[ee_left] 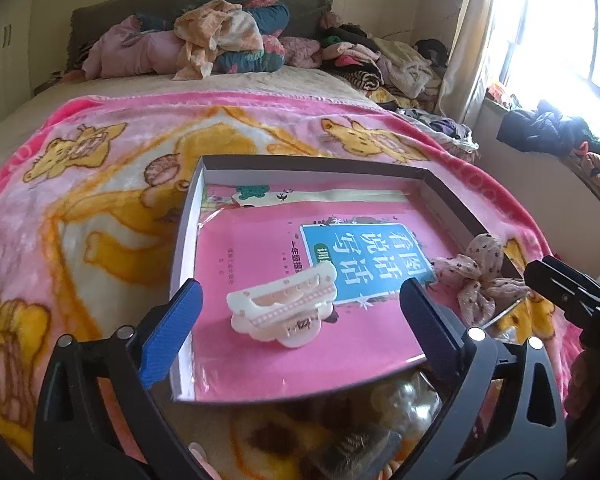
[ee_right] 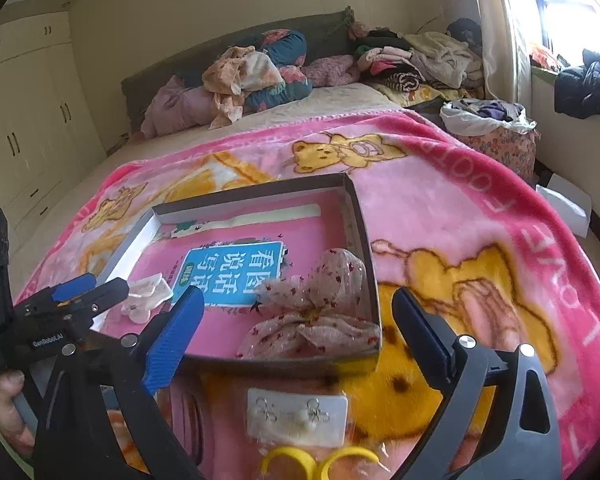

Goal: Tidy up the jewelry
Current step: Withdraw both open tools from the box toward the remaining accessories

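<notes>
Blue pads of the left hand-held gripper (ee_left: pixel 298 320) fill the bottom of the left wrist view. Its jaws stand wide apart and hold nothing. Between them, but not touched by either pad, a white hair clip (ee_left: pixel 286 309) lies on a pink book (ee_left: pixel 268 248) inside a shallow box (ee_left: pixel 186 224). The box sits on a pink blanket (ee_left: pixel 100 184) with yellow bears, spread over the bed (ee_left: pixel 180 84).

At the right side of the box a dotted fabric bow (ee_left: pixel 480 272) lies in the near corner, close to the wall. The black tip of the other tool shows at the right edge of this view.

In the right wrist view the right hand-held gripper (ee_right: pixel 296 336) is also wide open and empty. The bow (ee_right: pixel 316 312) lies beyond its fingers, in the near right corner of the box (ee_right: pixel 360 240), and no pad touches it. Below the box, on the blanket (ee_right: pixel 460 208), a small white card with earrings (ee_right: pixel 296 416) lies between the two fingers. Just below it two yellow rings (ee_right: pixel 320 462) show at the bottom edge, partly cut off.

The left tool enters this view from the left, and a hand (ee_right: pixel 6 408) grips its handle. The clip (ee_right: pixel 146 294) lies just beyond its tip.

Piles of clothes (ee_right: pixel 412 60) lie at the head of the bed. A window (ee_left: pixel 560 32) is at the right.
</notes>
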